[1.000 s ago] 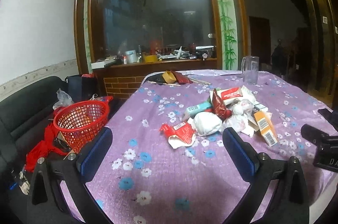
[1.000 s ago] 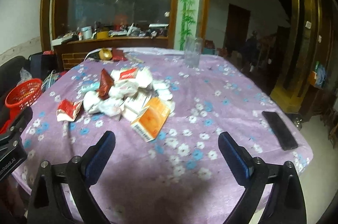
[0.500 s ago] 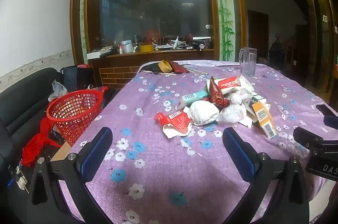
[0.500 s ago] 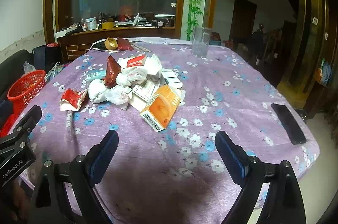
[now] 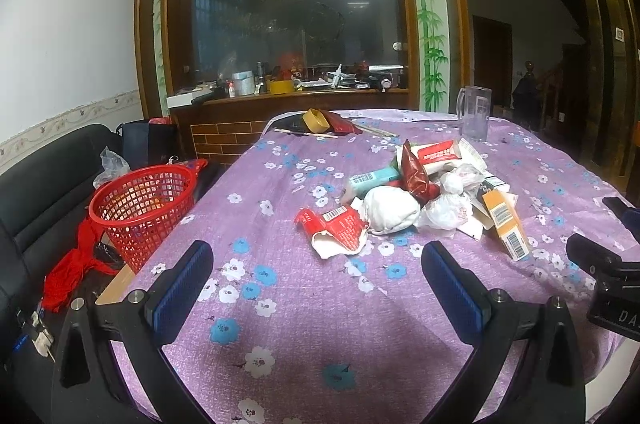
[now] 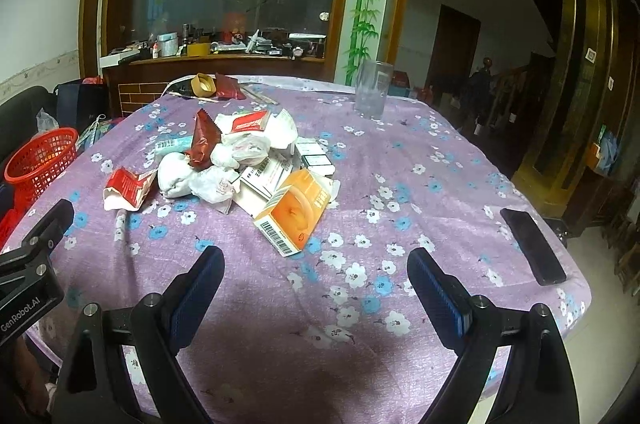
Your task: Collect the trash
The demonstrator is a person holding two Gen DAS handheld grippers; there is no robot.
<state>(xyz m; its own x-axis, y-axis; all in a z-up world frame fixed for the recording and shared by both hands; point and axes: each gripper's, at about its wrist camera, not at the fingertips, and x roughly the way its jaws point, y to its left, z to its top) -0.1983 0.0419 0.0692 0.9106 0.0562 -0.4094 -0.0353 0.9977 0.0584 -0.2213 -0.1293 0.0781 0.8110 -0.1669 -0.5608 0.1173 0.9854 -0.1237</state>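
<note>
Both tongs, left [image 5: 316, 280] and right [image 6: 316, 284], held wide and empty, crumpled wrappers and glossy orange carton [image 6: 294, 212] heaped on purple flowered cloth-covered surface [image 6: 420, 191], red plastic mesh basket [image 5: 144, 201] set beside it.

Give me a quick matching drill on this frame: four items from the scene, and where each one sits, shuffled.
Items:
1. orange box
2. red basket
3. black phone
4. clear mug

Places:
A. off the table's left edge, beside the black sofa
B. far side of the table, standing upright, apart from the pile
C. near edge of the trash pile, barcode end toward the right gripper
D. flat on the cloth by the table's right edge

Pairs: 1-C, 2-A, 3-D, 4-B
</note>
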